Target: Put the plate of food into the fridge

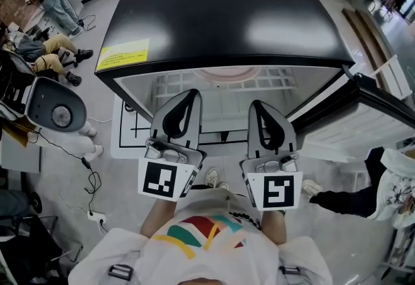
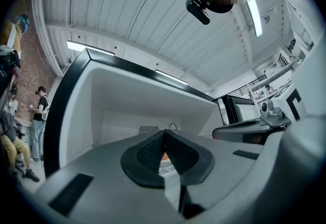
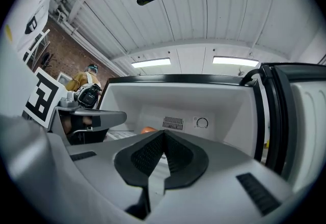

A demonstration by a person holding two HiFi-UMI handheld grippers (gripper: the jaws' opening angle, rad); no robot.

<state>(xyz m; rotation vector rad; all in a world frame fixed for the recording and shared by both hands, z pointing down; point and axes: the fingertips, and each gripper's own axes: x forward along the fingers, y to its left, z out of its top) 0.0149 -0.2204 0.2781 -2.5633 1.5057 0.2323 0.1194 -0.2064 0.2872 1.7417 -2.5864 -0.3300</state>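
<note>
The small black fridge (image 1: pixel 227 11) stands open below me, its door (image 1: pixel 363 118) swung out to the right. On its white wire shelf (image 1: pixel 175 83) sits a pale plate (image 1: pixel 224 74), mostly hidden under the fridge top. An orange piece of food (image 3: pixel 147 130) shows deep inside in the right gripper view. My left gripper (image 1: pixel 192 92) and right gripper (image 1: pixel 257 104) hover side by side just in front of the opening, pointing in. Both are shut with nothing between the jaws. In the gripper views the left gripper (image 2: pixel 164 131) and right gripper (image 3: pixel 164 133) tips meet.
A yellow label (image 1: pixel 123 55) is stuck on the fridge top. People sit at the far left (image 1: pixel 45 50), beside a grey-and-white machine (image 1: pixel 58 109) with cables on the floor (image 1: pixel 94 180). Another person (image 1: pixel 395 190) stands at the right, near the open door.
</note>
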